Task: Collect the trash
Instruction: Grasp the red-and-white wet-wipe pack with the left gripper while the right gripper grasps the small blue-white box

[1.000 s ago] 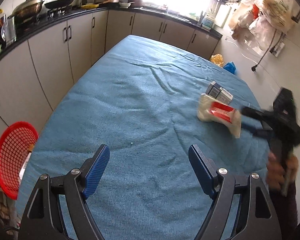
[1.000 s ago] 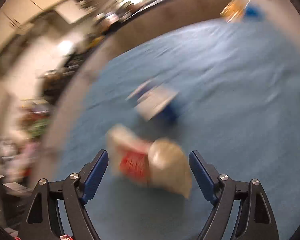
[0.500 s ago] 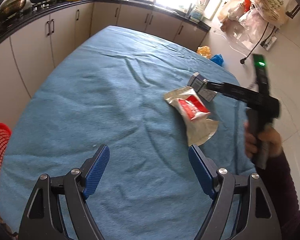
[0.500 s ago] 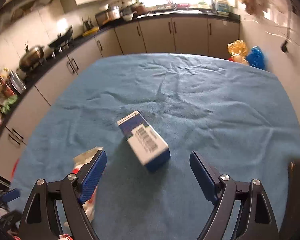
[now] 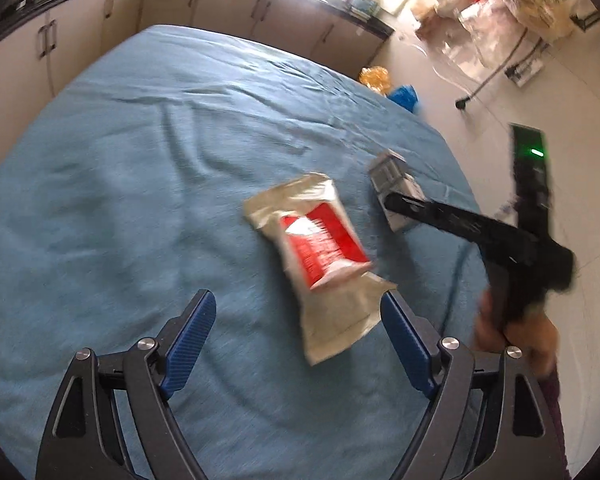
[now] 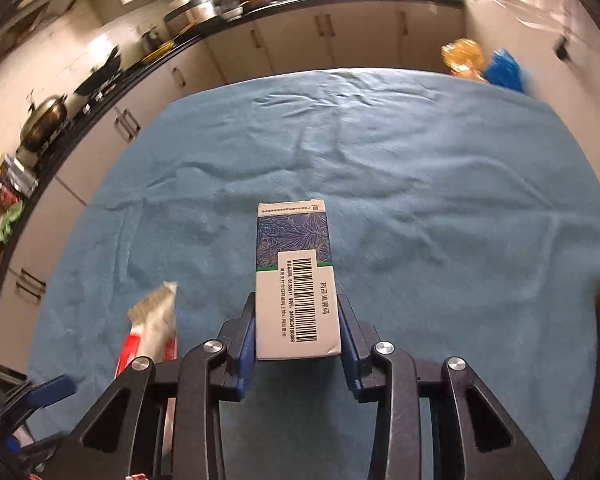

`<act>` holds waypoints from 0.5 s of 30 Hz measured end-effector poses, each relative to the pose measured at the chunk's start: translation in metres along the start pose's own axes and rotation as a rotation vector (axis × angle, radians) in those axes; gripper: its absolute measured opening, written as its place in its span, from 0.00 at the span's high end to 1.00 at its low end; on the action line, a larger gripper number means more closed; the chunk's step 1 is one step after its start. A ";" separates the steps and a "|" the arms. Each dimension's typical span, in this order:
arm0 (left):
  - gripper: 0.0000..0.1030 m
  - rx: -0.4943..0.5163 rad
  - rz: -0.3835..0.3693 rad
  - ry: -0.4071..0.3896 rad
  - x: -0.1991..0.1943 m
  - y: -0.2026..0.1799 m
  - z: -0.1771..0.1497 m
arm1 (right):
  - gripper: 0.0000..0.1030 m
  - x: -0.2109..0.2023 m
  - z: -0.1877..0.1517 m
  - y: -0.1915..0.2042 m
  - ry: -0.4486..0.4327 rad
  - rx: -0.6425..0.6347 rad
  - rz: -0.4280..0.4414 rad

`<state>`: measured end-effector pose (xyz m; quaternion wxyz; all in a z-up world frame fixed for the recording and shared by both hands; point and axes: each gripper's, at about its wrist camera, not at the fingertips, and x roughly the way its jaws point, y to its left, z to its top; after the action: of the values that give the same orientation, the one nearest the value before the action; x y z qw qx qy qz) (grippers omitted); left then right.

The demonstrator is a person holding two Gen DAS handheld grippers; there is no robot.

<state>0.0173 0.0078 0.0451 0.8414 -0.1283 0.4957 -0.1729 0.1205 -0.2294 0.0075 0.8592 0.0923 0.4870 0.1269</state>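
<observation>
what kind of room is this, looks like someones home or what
Most likely a home kitchen. A dark countertop over cream cabinets runs along the walls, with a lidded pot and a wok on it. The work surface is a table under a blue cloth.

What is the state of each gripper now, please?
Left gripper: open, holding nothing; the wrapper lies just ahead.
Right gripper: jaws have just been closing, now shut on the box.
</observation>
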 end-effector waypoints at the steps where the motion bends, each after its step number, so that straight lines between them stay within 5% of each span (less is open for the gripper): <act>1: 0.19 0.019 0.012 0.008 0.008 -0.006 0.005 | 0.63 -0.008 -0.006 -0.006 -0.001 0.025 0.000; 12: 0.19 0.117 0.173 0.056 0.061 -0.036 0.030 | 0.62 -0.067 -0.066 -0.033 -0.005 0.114 0.041; 13: 0.26 0.125 0.183 0.050 0.061 -0.036 0.029 | 0.62 -0.069 -0.070 -0.032 -0.009 0.112 0.038; 14: 0.52 0.134 0.200 0.035 0.058 -0.037 0.027 | 0.62 -0.071 -0.076 -0.031 -0.017 0.107 0.031; 15: 0.54 0.136 0.190 0.033 0.055 -0.036 0.026 | 0.62 -0.073 -0.079 -0.030 -0.023 0.103 0.026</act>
<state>0.0589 -0.0472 0.0279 0.8525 -0.0205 0.5064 -0.1280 0.0200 -0.2774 0.0179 0.8571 0.1443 0.4817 0.1119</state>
